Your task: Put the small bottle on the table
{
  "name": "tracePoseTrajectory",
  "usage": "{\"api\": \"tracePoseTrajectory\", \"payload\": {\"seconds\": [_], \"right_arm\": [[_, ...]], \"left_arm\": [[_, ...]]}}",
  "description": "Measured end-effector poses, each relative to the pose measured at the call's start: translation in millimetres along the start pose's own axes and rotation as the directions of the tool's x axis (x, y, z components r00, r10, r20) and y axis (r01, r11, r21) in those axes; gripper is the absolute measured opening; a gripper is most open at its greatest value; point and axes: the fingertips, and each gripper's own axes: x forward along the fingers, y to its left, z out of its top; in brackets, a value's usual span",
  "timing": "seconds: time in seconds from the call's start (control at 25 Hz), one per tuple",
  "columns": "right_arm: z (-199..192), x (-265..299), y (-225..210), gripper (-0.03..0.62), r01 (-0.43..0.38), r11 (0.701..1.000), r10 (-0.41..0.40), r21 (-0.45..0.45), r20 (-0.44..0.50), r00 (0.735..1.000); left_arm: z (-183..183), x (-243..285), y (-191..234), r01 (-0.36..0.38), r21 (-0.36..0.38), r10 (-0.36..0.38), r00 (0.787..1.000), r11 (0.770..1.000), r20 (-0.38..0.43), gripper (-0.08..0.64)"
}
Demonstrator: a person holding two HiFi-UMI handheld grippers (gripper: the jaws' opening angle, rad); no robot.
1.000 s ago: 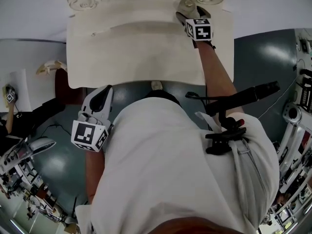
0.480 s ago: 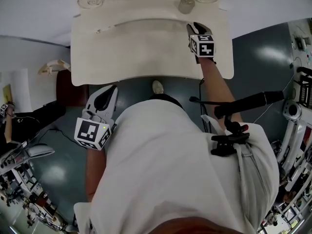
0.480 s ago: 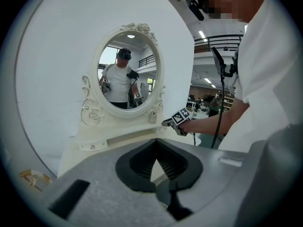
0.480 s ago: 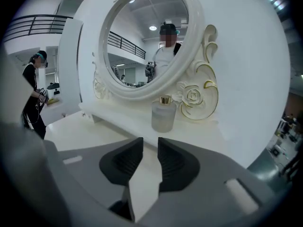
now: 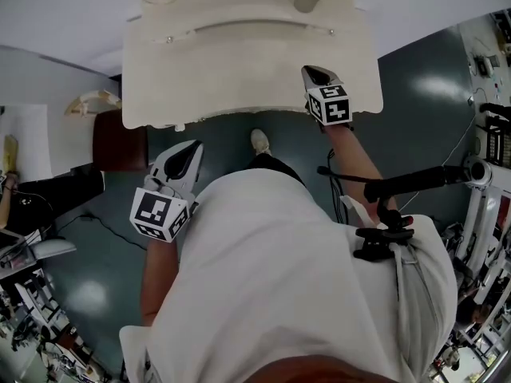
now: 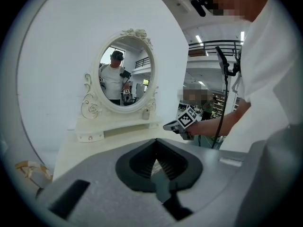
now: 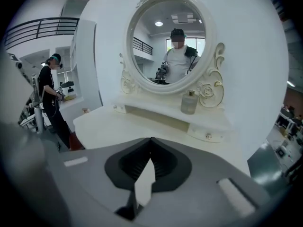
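1. The left tool (image 5: 188,154) hangs low beside the person, clenched on nothing, likely idle.
2. The right tool (image 5: 316,75) hovers over the table (image 5: 239,86) near its front edge, clenched and empty.
3. The small bottle (image 7: 189,102) stands upright on the table's raised shelf beside the mirror (image 7: 168,41), apparently delivered.

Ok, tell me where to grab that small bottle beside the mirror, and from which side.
Grip the small bottle across its straight-sided body, below the cap, coming in level from the front. It stands upright on the raised shelf, with the mirror's scrolled frame close at its right and behind, so the front looks clearest. The right tool is shut; open it first.
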Motion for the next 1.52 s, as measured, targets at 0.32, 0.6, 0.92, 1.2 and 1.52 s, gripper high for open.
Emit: {"api": "tracePoseTrajectory", "payload": {"seconds": [0.32, 0.6, 0.92, 1.2, 1.52], "right_arm": [[-19, -74, 127, 0.002, -0.089, 0.994, 0.090, -0.070, 0.012, 0.996], [-37, -118, 213, 0.002, -0.196, 0.974, 0.201, -0.117, 0.029, 0.979], [-43, -151, 281, 0.002, -0.260, 0.948, 0.275, -0.186, 0.056, 0.960], [-48, -164, 295, 0.002, -0.262, 0.943, 0.278, -0.203, 0.053, 0.959], [-51, -165, 313, 0.002, -0.296, 0.923, 0.312, -0.247, 0.027, 0.950]], "left_arm": [[-50, -72, -17, 0.038, -0.029, -0.038, 0.999, 0.999, 0.009, 0.003], [-82, -99, -24, 0.077, -0.084, -0.076, 0.997, 0.994, 0.013, 0.003], [-103, -129, -32, 0.083, -0.077, -0.082, 0.996, 0.994, 0.019, 0.003], [-113, -138, -38, 0.082, -0.028, -0.082, 0.997, 0.996, -0.003, 0.003], [-117, -147, -36, 0.062, -0.040, -0.062, 0.998, 0.997, 0.001, 0.003]]}}
